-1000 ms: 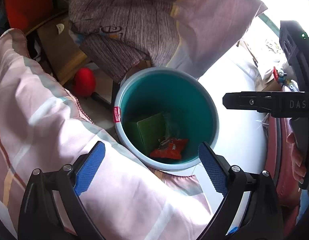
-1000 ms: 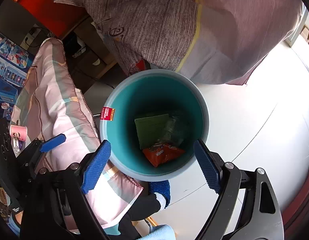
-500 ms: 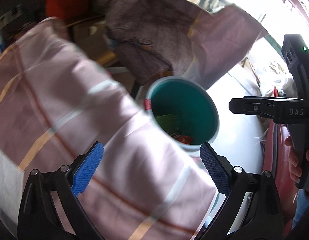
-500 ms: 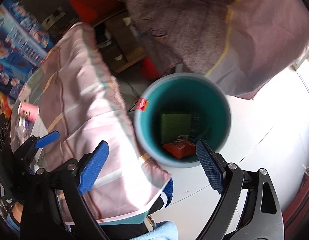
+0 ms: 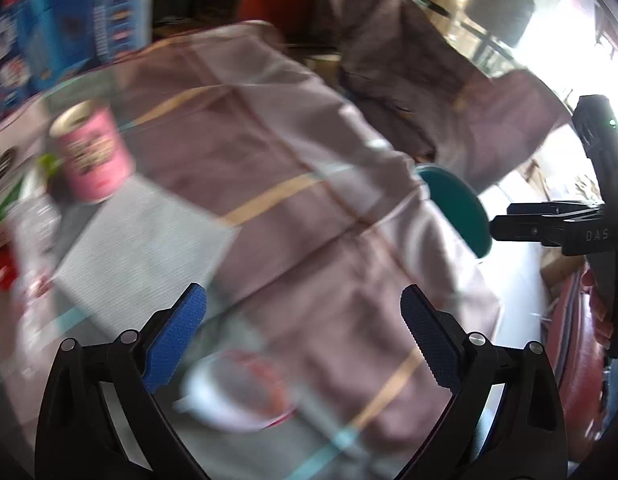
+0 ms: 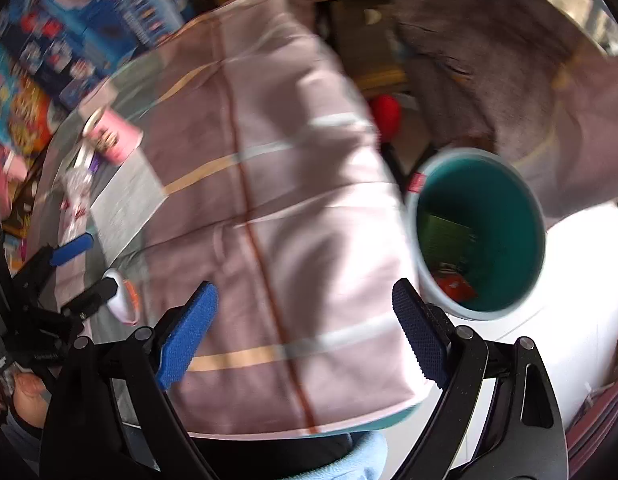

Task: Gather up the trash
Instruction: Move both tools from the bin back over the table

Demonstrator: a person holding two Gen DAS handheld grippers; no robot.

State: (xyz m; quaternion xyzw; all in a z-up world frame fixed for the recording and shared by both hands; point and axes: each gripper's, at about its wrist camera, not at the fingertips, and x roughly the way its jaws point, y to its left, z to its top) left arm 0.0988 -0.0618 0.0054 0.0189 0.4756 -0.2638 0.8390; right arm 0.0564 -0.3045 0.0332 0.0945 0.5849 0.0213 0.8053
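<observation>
Both views are smeared, so I read them loosely. Nearest in my left view, the left gripper [image 5: 303, 340] stands wide with nothing between the blue pads, just as it did a second ago. Just beyond them, around 6 o'clock, a blurred white cup or bowl with a red rim [image 5: 237, 396] now lies on the table; a second ago that spot held only cloth and the bin.

In the right view the right gripper [image 6: 305, 336] is also wide and empty; its jaws opened a touch further early in the last second.

The pink cloth [image 6: 277, 216] fills the middle of both views. The bin [image 6: 481, 236], centred under both grippers a second ago, has slid out to 3 o'clock, with a green carton and an orange wrapper lying in it.

Farther off, at 10 o'clock, a pink can [image 5: 93, 152] has come into sight beside a grey mat [image 5: 145, 248], with clear crumpled plastic at 9 o'clock.

My reading: the last drop is finished and I am swinging back to the table for more trash, the cup nearest.
</observation>
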